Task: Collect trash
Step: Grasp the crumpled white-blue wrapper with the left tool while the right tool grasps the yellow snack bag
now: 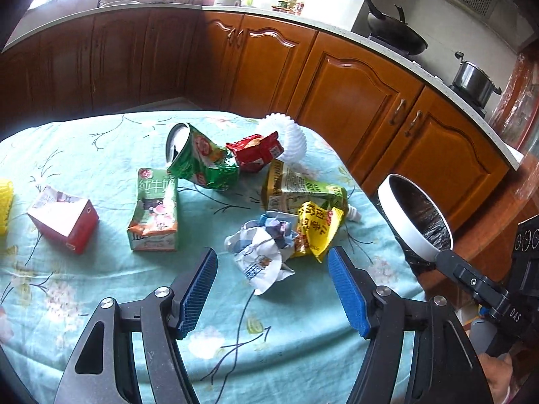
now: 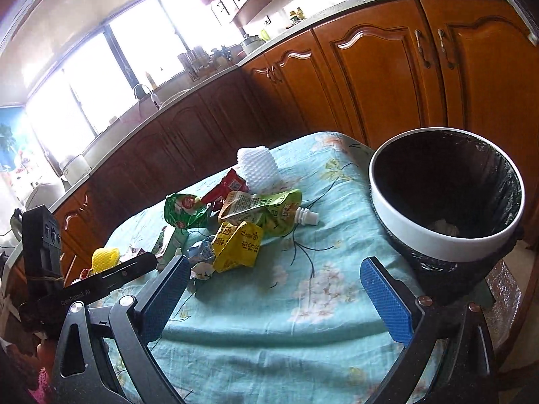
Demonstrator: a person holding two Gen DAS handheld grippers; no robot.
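Trash lies on a teal flowered tablecloth. A crumpled white paper wrapper lies just ahead of my open, empty left gripper, partly between its blue pads. Beside it are a yellow packet, a green spouted pouch, a green snack bag, a red wrapper, a milk carton, a red-white box and white foam netting. My right gripper is open and empty, above the cloth beside the yellow packet. A white-rimmed bin with a black liner stands at the table's right edge.
Yellow foam netting lies at the cloth's far left. Wooden kitchen cabinets run behind the table, with a wok and a steel pot on the counter. The bin holds something pale at its bottom.
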